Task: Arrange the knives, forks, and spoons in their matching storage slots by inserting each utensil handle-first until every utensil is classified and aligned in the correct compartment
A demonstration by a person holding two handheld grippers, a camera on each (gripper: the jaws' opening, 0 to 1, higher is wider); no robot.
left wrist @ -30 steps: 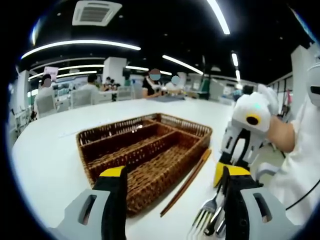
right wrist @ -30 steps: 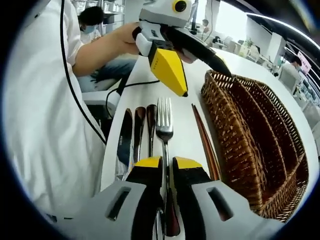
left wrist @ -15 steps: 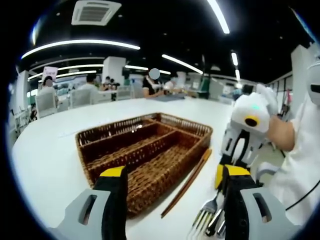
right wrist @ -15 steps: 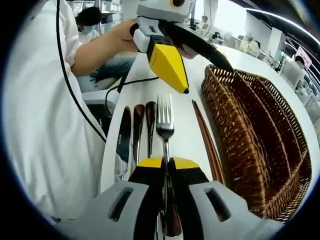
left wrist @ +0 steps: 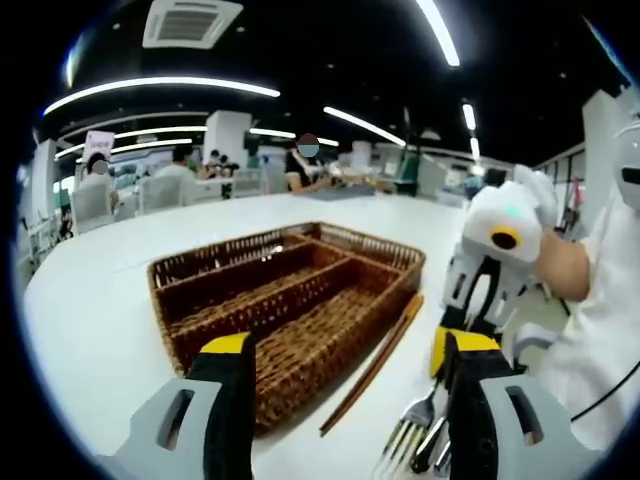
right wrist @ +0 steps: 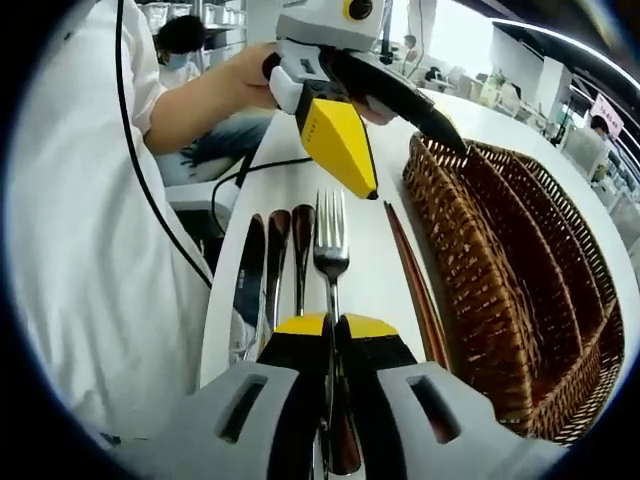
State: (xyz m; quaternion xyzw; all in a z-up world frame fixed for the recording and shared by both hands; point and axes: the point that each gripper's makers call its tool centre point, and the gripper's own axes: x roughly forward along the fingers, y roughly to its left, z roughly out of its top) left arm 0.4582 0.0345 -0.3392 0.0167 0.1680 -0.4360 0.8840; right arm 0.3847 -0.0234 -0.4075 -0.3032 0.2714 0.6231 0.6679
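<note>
Now fork (right wrist: 330, 262) inside right gripper (right wrist: 333, 330)

Dark ceiling (left wrist: 330, 60), strip lights (left wrist: 160, 90), air vent (left wrist: 190, 22), white tables (left wrist: 75, 300)

We see open white table (left wrist: 110, 300) beyond and beside the wicker tray (left wrist: 290, 300), whose compartments lie open from above. Chopsticks (right wrist: 410, 285) lie just beside its near wall, narrowing the strip to the fork (right wrist: 330, 260). Spoons (right wrist: 285, 255) crowd the fork's other side, and the left gripper (right wrist: 345, 140) hangs over the tines.
</note>
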